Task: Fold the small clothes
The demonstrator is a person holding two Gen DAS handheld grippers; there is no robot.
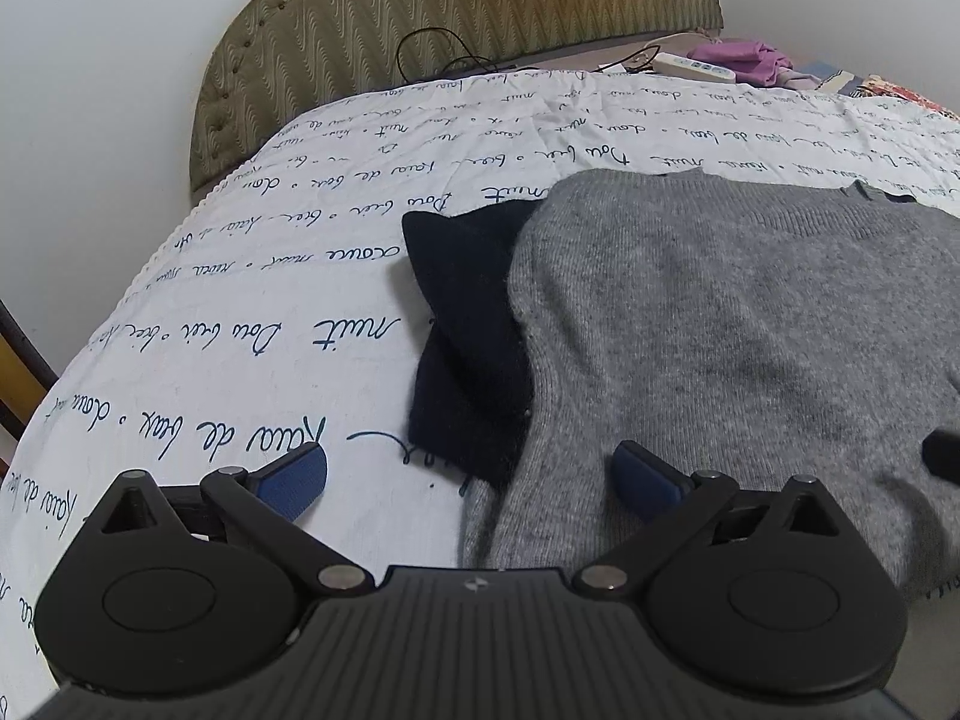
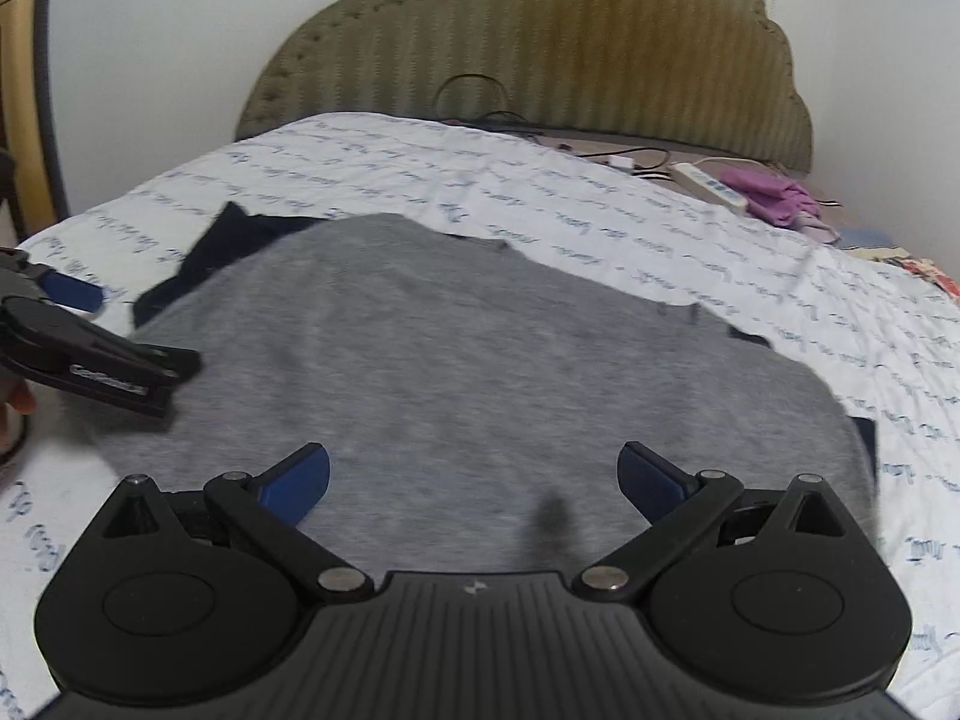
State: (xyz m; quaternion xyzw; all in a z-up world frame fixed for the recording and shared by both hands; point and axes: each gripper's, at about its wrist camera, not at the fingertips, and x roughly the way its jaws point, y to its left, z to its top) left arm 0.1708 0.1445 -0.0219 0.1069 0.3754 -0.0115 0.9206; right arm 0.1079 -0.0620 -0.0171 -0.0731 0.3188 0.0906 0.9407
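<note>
- Sweater: grey knit, lies flat on the quilt, spread wide prob. so edges are easy to reach for a fold. In right wrist view it fills the centre, far edge toward 12 o'clock, near the headboard.
- Dark part: navy cloth pokes out from under the sweater at its left side, ~9 o'clock of the grey body in left wrist view. Looks like a sleeve or a 2nd garment; can't tell which.
- Left gripper: jaws spread full, nothing between the pads. It straddles the sweater's left edge, one pad over quilt, other over grey knit. Prob. lined up w/ that edge for a pinch.
- Right gripper: jaws wide apart too, empty, hovers over the sweater's near half. Picture is blurred, so exact height over cloth unclear.
- Left gripper also shows at 9 o'clock in right wrist view, at the sweater's left side; the two tools flank the garment, likely for a two-sided fold.
- Power strip & purple cloth sit at 1 o'clock, well apart from the work, out of the way.
- Fold looks not yet begun.
</note>
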